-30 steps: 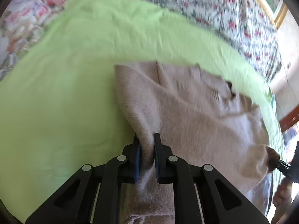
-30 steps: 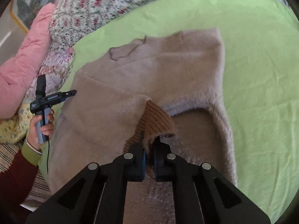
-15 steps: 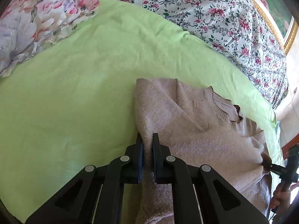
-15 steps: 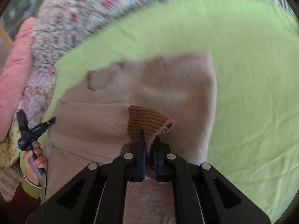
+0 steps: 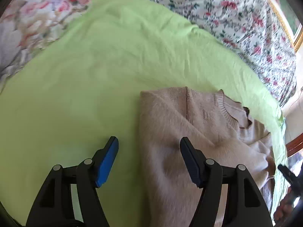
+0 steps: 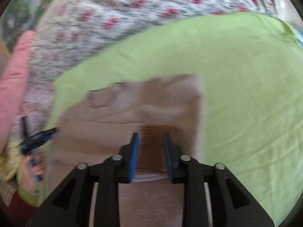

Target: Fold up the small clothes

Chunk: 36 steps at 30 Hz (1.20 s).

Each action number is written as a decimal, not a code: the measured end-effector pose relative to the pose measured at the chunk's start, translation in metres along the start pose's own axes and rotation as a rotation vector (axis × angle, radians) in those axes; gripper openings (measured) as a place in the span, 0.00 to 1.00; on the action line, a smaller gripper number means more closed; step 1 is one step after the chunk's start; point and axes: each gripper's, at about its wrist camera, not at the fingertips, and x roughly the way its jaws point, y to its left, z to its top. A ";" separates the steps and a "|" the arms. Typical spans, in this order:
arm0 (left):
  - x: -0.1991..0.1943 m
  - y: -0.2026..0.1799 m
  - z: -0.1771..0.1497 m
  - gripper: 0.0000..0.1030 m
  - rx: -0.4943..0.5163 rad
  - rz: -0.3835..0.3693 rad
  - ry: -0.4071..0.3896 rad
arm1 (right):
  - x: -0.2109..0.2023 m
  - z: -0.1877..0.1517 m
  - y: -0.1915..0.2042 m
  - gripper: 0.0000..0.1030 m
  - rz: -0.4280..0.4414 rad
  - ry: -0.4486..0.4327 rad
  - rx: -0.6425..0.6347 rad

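Covering the bed, a floral bedspread (image 5: 236, 20) lies under a lime-green sheet (image 5: 85, 87), and on that sheet rests the beige sweater (image 5: 189, 132) I am folding. Its long axis runs away from me, ribbed collar (image 5: 227, 113) at the far end, body reaching back under both my tongs. One straight folded edge faces the open green; seen from my left wrist it is the sweater's left side, seen from my right wrist its right side.

My left tongs (image 5: 149, 158) are opening and stand wide, one pad over bare sheet and the other above the knit, with that folded edge between them and nothing gripped. My right tongs (image 6: 150, 149) are also opening, parted less, pads clear of the brown ribbed cuff (image 6: 159, 138) that lies flat on the sweater between them.

Only the left wrist view gives the collar and shoulder seam sharply, along with a large-flowered pillow (image 5: 34, 19) at upper left and a gilt frame (image 5: 297, 36) at the far right. Only the right wrist view, which is blurred, shows the cuff, a pink quilted bundle (image 6: 13, 79) at the left edge, and my left hand (image 6: 34, 168) in a dark red sleeve holding its handle.
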 end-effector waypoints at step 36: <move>-0.168 0.002 -0.218 0.51 0.073 -0.018 -0.038 | -0.085 -0.129 -0.005 0.48 -0.051 0.031 0.084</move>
